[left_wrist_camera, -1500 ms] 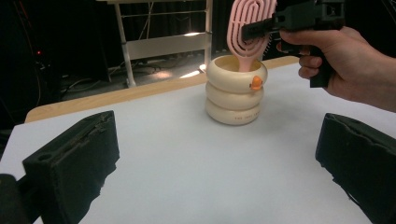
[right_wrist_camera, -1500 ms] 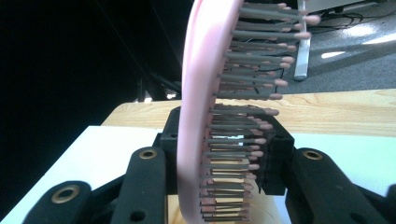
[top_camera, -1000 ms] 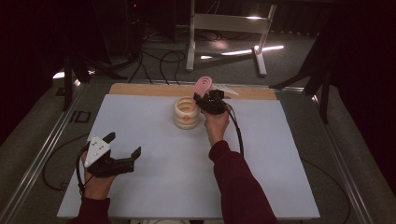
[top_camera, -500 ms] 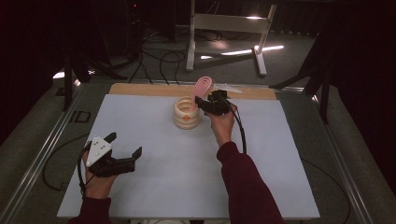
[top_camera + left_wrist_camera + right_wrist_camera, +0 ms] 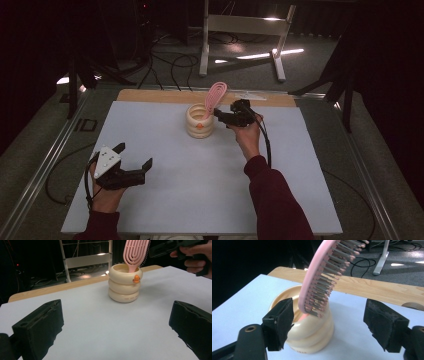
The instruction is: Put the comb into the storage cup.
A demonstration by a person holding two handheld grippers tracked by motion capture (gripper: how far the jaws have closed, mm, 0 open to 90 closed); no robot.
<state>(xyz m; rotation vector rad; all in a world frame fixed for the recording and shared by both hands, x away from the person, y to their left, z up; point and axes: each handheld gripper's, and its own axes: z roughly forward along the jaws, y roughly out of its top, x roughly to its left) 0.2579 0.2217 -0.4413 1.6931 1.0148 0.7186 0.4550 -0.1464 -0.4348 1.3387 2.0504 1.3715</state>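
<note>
Right now I am watching my right gripper (image 5: 218, 113) hanging just beside the cream ribbed ring-stacked plastic cup (image 5: 199, 121), its jaws having just been opening. They are standing wide apart, with the pink slotted plastic hairbrush (image 5: 214, 98) between them but untouched by either pad. That brush is standing handle-down in the cup, leaning its bristled head toward the gripper and the wooden back edge (image 5: 160, 96) of the table. The cup is sitting on the pale blue table mat (image 5: 200, 180), near its far side. My left gripper (image 5: 134, 160) is resting well apart, near the mat's front left corner, jaws spread and holding nothing.
</note>
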